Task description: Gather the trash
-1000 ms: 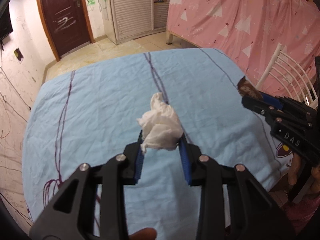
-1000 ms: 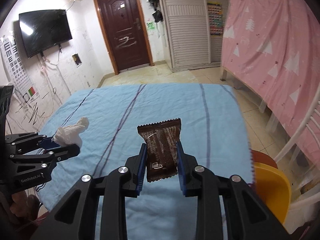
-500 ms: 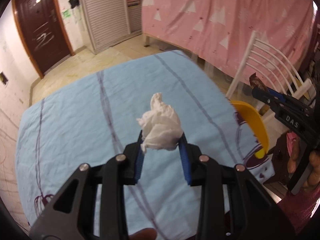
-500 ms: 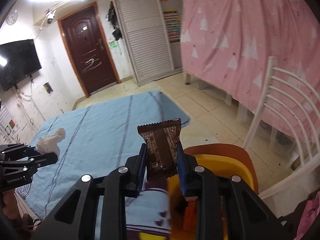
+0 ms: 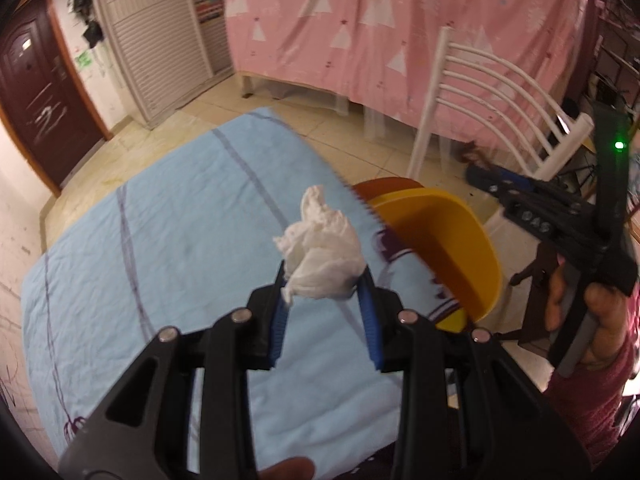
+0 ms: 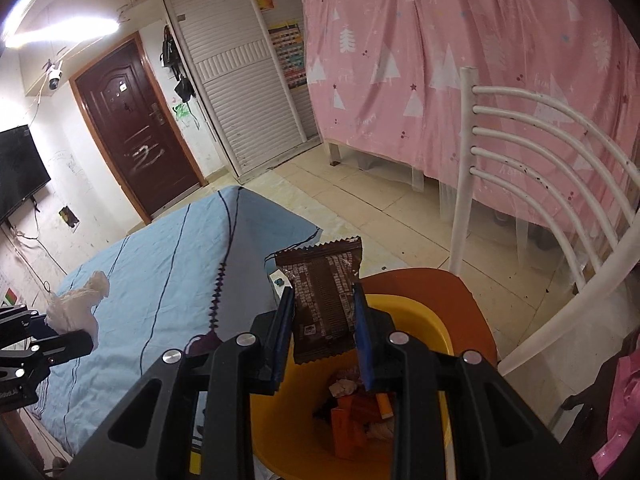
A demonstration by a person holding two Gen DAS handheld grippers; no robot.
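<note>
The left hand-held gripper point(image 5: 323, 300) is closed on a crumpled white tissue point(image 5: 322, 258), held above the blue cloth point(image 5: 168, 240) covering the worktop, near its edge. The right hand-held gripper point(image 6: 322, 322) is clamped on a brown snack wrapper point(image 6: 324, 300), which hangs over the yellow bin point(image 6: 416, 316). The bin sits on an orange-seated white chair point(image 6: 560, 184) and has orange boxes point(image 6: 352, 420) and other scraps inside.

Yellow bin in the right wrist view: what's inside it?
Inside the yellow bin: orange cartons and crumpled wrapper scraps. The right gripper, shut on the brown wrapper, covers the near side, so the rest cannot be seen.
</note>
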